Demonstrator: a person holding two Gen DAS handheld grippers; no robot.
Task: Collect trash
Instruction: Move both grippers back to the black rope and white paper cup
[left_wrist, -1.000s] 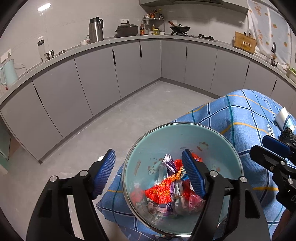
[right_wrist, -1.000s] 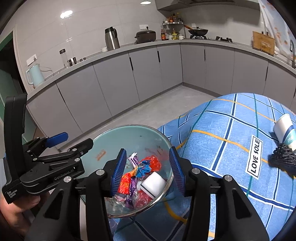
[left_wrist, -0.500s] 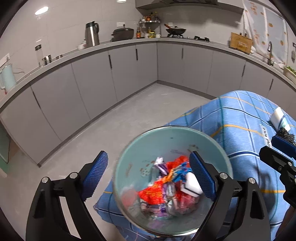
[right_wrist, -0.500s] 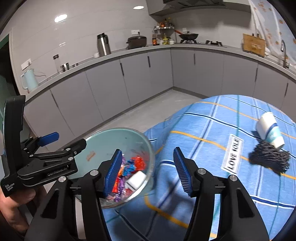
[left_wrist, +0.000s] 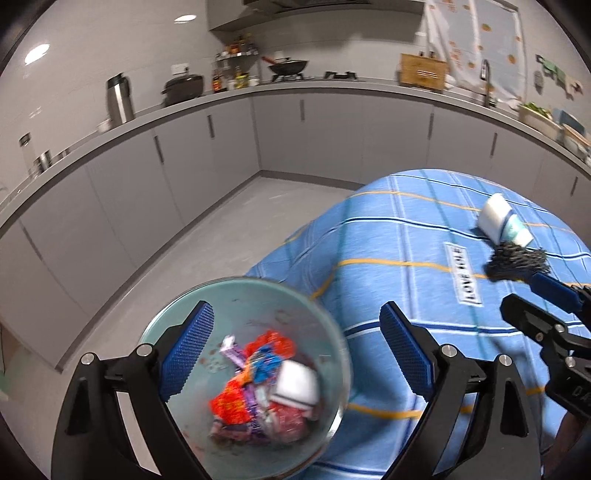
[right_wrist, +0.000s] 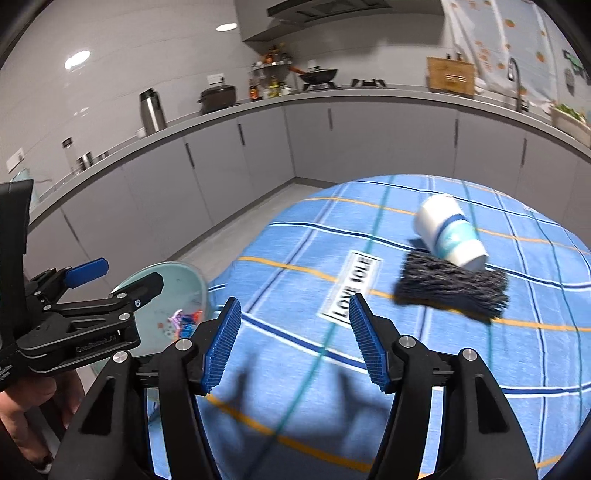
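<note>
A teal bowl (left_wrist: 240, 314) stands at the table's near-left edge, holding colourful wrappers (left_wrist: 240, 398) and a white block (left_wrist: 295, 384); it also shows in the right wrist view (right_wrist: 173, 280). My left gripper (left_wrist: 295, 350) is open and empty, above the bowl's right rim. My right gripper (right_wrist: 293, 343) is open and empty over the blue cloth. A white paper cup (right_wrist: 448, 232) lies on its side against a black mesh scrubber (right_wrist: 450, 291) at the far right; both show in the left wrist view, cup (left_wrist: 500, 221), scrubber (left_wrist: 517, 262).
The table wears a blue checked cloth (right_wrist: 406, 369) with a "LOVE SOLE" label (right_wrist: 351, 291). Grey kitchen cabinets (left_wrist: 184, 166) and a counter with kettle, pots and wok ring the room. Grey floor (left_wrist: 221, 240) lies beyond the table's left edge.
Both grippers have swung right, away from the bowl toward the cup and scrubber. A white block now lies in the bowl. The left jaws opened wider.
</note>
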